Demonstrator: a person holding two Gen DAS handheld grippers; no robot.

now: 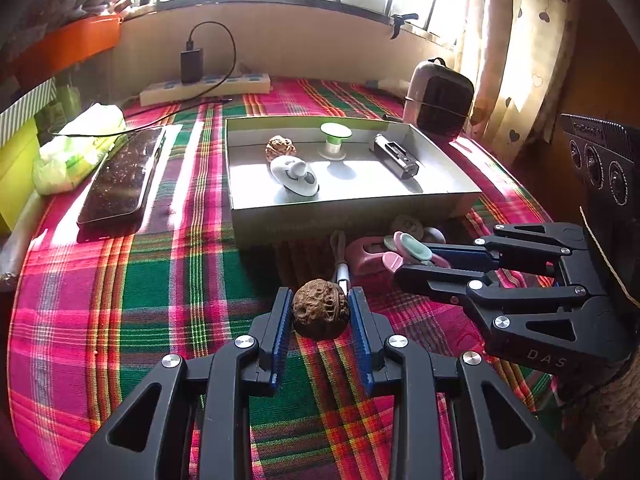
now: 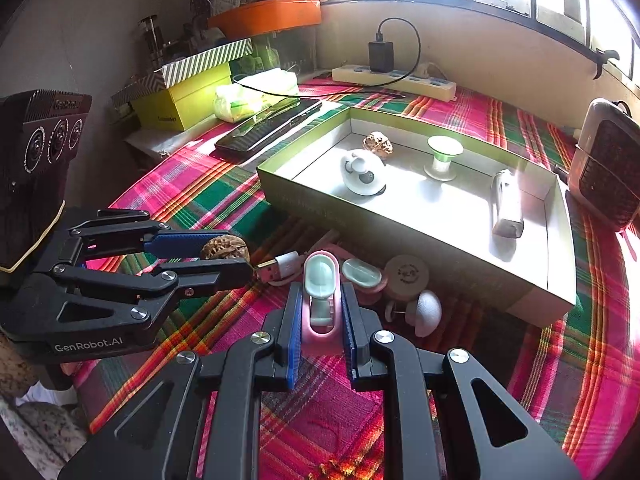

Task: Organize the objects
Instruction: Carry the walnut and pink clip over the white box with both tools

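My left gripper (image 1: 320, 312) is shut on a brown walnut (image 1: 320, 308) low over the plaid cloth; it also shows in the right wrist view (image 2: 224, 249). My right gripper (image 2: 320, 316) is shut on a pink clip with a mint pad (image 2: 320, 300), in front of the box. The shallow cardboard box (image 1: 344, 210) holds another walnut (image 1: 280, 146), a white round toy (image 1: 294, 176), a green-topped spool (image 1: 335, 140) and a silver lighter-like item (image 1: 394, 156). A second pink clip (image 2: 362, 274), a round disc (image 2: 406, 272), a white dome (image 2: 428, 312) and a USB cable (image 2: 280, 266) lie in front of the box.
A black phone (image 1: 124, 176) and a green tissue pack (image 1: 76, 148) lie left of the box. A power strip with charger (image 1: 204, 86) is at the back, a small heater (image 1: 438, 98) at back right. Yellow boxes (image 2: 184, 100) stand at the left edge.
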